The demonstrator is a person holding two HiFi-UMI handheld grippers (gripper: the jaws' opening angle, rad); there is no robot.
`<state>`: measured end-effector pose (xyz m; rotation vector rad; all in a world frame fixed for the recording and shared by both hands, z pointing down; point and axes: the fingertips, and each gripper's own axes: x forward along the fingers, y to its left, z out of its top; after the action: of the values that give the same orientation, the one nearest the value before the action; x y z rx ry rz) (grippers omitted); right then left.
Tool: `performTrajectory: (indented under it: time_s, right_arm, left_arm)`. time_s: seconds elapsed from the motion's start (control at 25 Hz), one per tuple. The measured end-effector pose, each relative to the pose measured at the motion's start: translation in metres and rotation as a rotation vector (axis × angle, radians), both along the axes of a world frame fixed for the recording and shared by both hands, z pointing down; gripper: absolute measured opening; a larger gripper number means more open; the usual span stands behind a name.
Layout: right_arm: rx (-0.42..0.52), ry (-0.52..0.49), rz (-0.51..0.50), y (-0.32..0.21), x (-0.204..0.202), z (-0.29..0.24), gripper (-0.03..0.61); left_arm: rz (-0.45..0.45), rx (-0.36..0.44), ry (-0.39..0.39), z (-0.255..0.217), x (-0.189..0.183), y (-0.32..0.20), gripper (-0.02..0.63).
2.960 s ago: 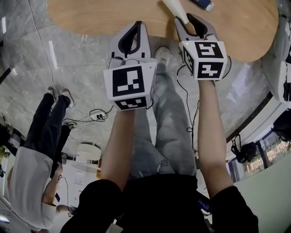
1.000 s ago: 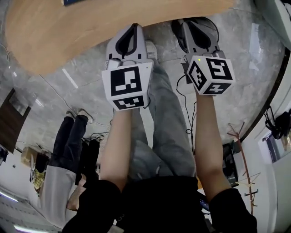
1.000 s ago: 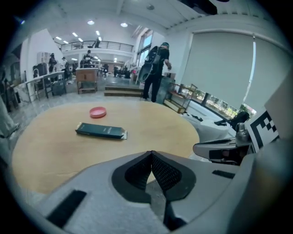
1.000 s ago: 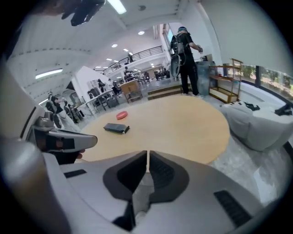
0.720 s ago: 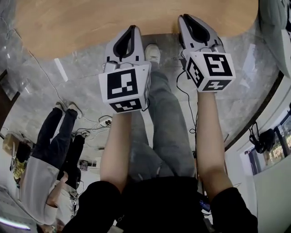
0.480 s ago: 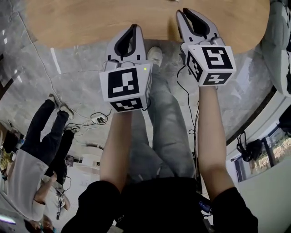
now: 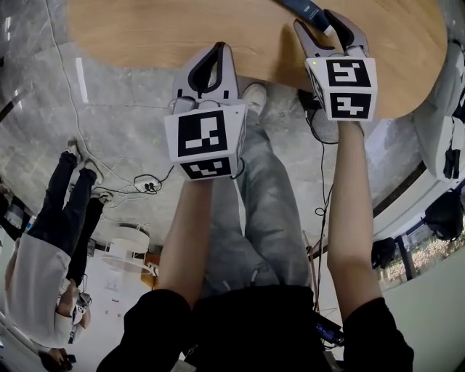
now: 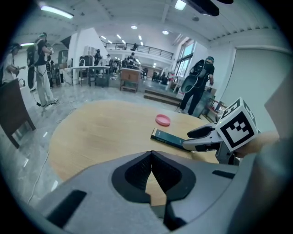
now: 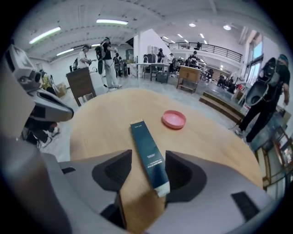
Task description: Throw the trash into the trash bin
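Observation:
A long dark teal box [image 9: 147, 155] lies on the round wooden table [image 9: 105, 123]. Its near end sits between the jaws of my right gripper [image 9: 149, 161], close to the right jaw. Those jaws have just been opening and stand wide, with no pad pressing the box. From the head view, the right gripper [image 7: 325, 29] reaches over the table edge at the box [image 7: 309, 9]. My left gripper [image 8: 151, 153] is shut and empty, hovering at the table's near edge [image 7: 218, 49]. It sees the right gripper [image 8: 194, 138] at the box [image 8: 167, 138]. No trash bin is in view.
A pink lid [image 9: 174, 119] lies on the table beyond the box. A person [image 7: 43, 254] stands to the left, near cables [image 7: 145, 185] on the marble floor. White equipment [image 7: 443, 123] stands right of the table. More people and furniture fill the hall behind.
Both grippers have come from above the floor to the table edge. The right jaws, shut a second ago, now stand spread around the end of the dark box.

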<state>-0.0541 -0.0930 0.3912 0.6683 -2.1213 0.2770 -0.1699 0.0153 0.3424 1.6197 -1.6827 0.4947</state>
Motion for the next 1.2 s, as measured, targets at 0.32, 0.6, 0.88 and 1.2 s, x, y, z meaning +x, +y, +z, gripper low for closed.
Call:
performTrajectory:
  time_s: [0.32,0.6,0.88,1.2]
  right_arm:
    - [0.025,0.141,-0.085,-0.013,0.003,0.029,0.209]
    - [0.075,0.212,-0.116,-0.016,0.008,0.027,0.165]
    - [-0.028,0.089,-0.053,0.001,0.013,0.011,0.033]
    - [-0.122,-0.148,0.203,0.029,0.064,-0.017,0.012]
  left_arm:
    - [0.004,-0.013,0.011,0.008,-0.02,-0.014,0.005]
    - [0.066,-0.004,0.036,0.007,0.006,-0.03,0.005]
    - [0.115,-0.013,0.05,0.006,0.033,-0.023,0.005]
    - [0.204,0.007,0.048,-0.005,0.082,-0.012,0.005]
